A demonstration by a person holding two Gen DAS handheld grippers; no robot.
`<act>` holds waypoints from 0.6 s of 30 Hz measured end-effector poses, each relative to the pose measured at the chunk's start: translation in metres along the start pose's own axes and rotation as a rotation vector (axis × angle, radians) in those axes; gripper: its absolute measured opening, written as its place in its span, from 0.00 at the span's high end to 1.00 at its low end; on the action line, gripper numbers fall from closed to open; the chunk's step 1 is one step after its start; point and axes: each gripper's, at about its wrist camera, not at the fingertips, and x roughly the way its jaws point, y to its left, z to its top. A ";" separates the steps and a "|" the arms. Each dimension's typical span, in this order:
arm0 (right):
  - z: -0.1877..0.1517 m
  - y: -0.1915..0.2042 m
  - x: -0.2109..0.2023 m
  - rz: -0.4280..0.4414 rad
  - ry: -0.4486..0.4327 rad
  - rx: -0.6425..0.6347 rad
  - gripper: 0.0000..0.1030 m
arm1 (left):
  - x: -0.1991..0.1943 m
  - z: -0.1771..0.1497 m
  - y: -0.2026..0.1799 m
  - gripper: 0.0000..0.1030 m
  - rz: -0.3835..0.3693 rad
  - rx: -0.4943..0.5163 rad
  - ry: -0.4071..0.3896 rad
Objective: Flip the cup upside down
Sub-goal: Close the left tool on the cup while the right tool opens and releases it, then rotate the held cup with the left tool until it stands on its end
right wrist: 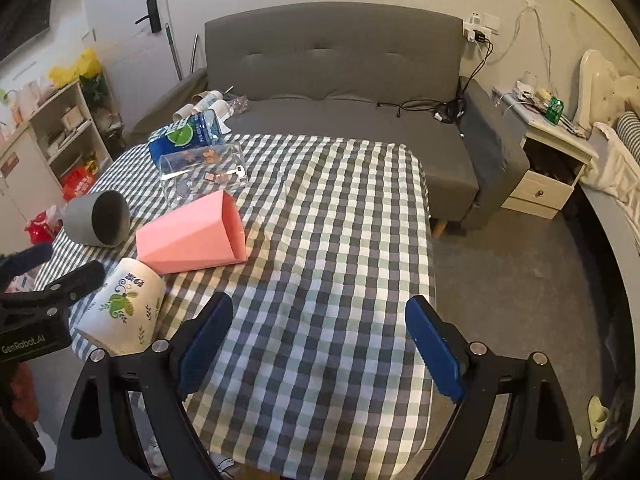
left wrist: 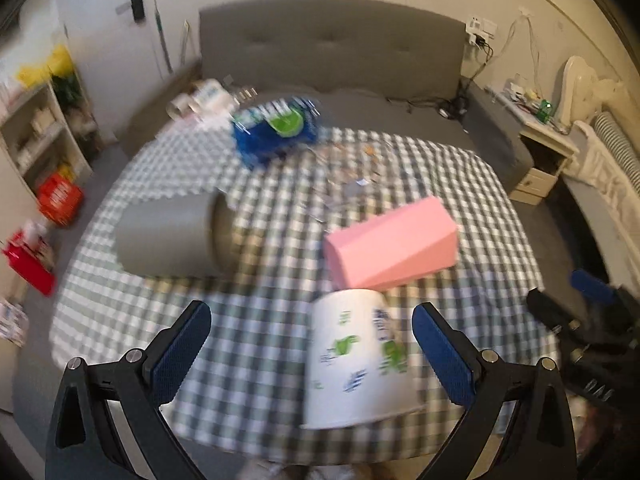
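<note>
A white cup with green and blue leaf prints (left wrist: 354, 360) stands mouth-down on the checked tablecloth near the table's front edge. It also shows in the right wrist view (right wrist: 122, 306) at the left. My left gripper (left wrist: 312, 350) is open, its blue pads on either side of the cup and apart from it; the cup sits nearer the right pad. In the right wrist view the left gripper (right wrist: 52, 264) shows at the left edge beside the cup. My right gripper (right wrist: 320, 344) is open and empty over the tablecloth.
A pink angular cup (right wrist: 192, 236) and a grey cup (right wrist: 98, 220) lie on their sides behind the white cup. A clear box (right wrist: 204, 174) and a blue bottle (right wrist: 184, 136) lie farther back. A grey sofa (right wrist: 340, 80) stands behind the table (right wrist: 340, 240).
</note>
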 end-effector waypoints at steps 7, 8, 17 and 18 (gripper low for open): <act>-0.004 0.006 0.019 0.011 0.046 -0.015 0.14 | 0.028 0.020 -0.004 0.00 -0.010 -0.009 0.123; -0.003 0.008 0.021 0.009 0.049 -0.023 0.14 | 0.030 0.020 -0.005 0.00 -0.006 -0.001 0.129; -0.001 0.003 0.033 0.002 0.060 0.005 0.14 | 0.053 0.019 0.000 0.12 -0.042 -0.031 0.200; -0.001 0.003 0.034 0.003 0.061 0.008 0.14 | 0.054 0.018 -0.002 0.13 -0.046 -0.025 0.205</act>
